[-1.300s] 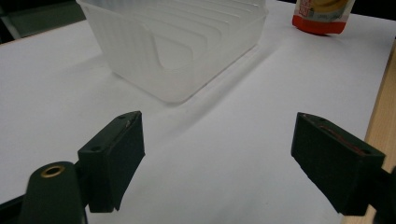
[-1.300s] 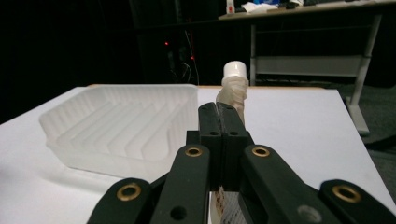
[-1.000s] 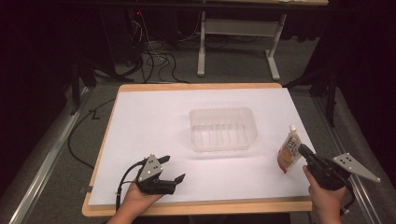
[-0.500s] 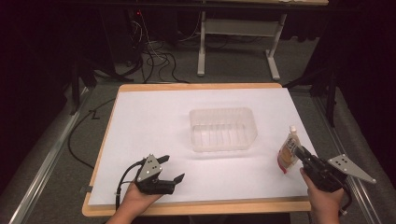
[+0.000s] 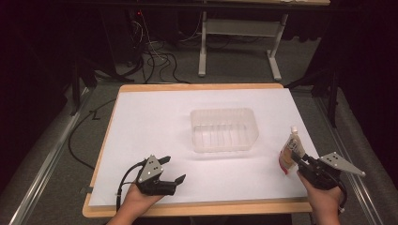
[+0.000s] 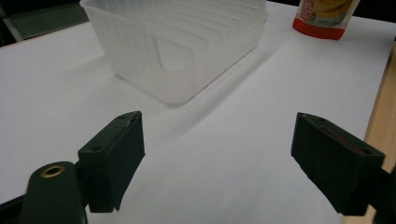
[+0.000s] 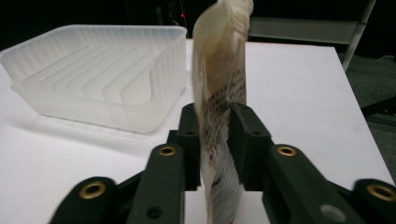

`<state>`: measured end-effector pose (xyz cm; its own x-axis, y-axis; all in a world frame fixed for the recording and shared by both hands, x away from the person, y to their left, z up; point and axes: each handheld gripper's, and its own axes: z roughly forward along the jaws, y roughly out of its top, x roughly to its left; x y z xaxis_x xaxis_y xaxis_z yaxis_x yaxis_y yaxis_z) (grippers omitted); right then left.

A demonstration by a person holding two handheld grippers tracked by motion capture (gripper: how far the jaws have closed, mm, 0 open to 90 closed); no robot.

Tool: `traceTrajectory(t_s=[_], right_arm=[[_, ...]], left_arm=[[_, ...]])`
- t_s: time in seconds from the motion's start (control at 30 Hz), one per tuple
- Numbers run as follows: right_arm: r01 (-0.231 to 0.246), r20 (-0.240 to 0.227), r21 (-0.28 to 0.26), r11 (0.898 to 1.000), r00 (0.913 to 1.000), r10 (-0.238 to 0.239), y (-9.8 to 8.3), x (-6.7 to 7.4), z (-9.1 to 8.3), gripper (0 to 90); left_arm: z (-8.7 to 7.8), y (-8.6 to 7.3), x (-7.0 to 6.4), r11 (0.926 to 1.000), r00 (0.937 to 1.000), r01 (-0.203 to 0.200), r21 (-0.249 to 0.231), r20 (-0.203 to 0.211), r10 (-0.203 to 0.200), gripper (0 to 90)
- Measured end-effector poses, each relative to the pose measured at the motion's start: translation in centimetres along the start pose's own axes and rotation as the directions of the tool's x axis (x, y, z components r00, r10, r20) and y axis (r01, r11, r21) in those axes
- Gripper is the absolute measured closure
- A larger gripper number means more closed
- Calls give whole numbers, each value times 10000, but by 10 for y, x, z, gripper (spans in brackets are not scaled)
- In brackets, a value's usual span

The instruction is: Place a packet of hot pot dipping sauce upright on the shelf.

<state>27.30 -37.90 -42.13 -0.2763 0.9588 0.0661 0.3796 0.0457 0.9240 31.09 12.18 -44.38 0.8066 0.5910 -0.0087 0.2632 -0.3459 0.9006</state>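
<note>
A clear ribbed plastic tub (image 5: pixel 224 129) stands empty in the middle of the white table (image 5: pixel 155 122). To its right a cream and red spouted pouch (image 5: pixel 288 151) stands upright, and my right gripper (image 5: pixel 298 158) is shut on its side from the near right. In the right gripper view the pouch (image 7: pixel 219 98) is pinched between the two jaws, with the tub (image 7: pixel 100 74) behind on the left. My left gripper (image 5: pixel 171 169) rests open near the table's front left edge with nothing between its jaws. The left gripper view looks at the tub (image 6: pixel 180 44) and the pouch's red base (image 6: pixel 324 18).
A wooden rim (image 5: pixel 197 207) borders the white sheet along the front. Beyond the table's far edge lie tangled cables (image 5: pixel 155 54) and a grey stand's legs (image 5: pixel 239 44) on the floor. Metal rails (image 5: pixel 37 173) run down both sides.
My right gripper has closed its jaws onto the pouch and shifted slightly toward it. The left gripper has stayed where it was.
</note>
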Motion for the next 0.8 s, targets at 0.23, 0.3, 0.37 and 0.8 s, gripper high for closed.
traceTrajectory(t_s=[0.23, 0.3, 0.37, 0.8], right_arm=[[-186, 163, 46, 9998, 9997, 186, -1, -2, 1, 900], [-253, 174, 40, 9997, 9995, 252, -1, -2, 1, 900], [-397, 170, -24, 9992, 9991, 397, 0, -2, 1, 900], [-603, -481, -708, 9957, 9972, 569, 11, 14, -7, 900]], left_arm=[[0, 0, 0, 10000, 10000, -4, -13, -4, 4, 179], [0, 0, 0, 10000, 10000, 5, -27, -7, -5, 179], [-1, 0, 0, 10000, 10000, 14, -43, -17, -14, 179], [0, 0, 0, 10000, 10000, -24, -29, -24, 24, 179]])
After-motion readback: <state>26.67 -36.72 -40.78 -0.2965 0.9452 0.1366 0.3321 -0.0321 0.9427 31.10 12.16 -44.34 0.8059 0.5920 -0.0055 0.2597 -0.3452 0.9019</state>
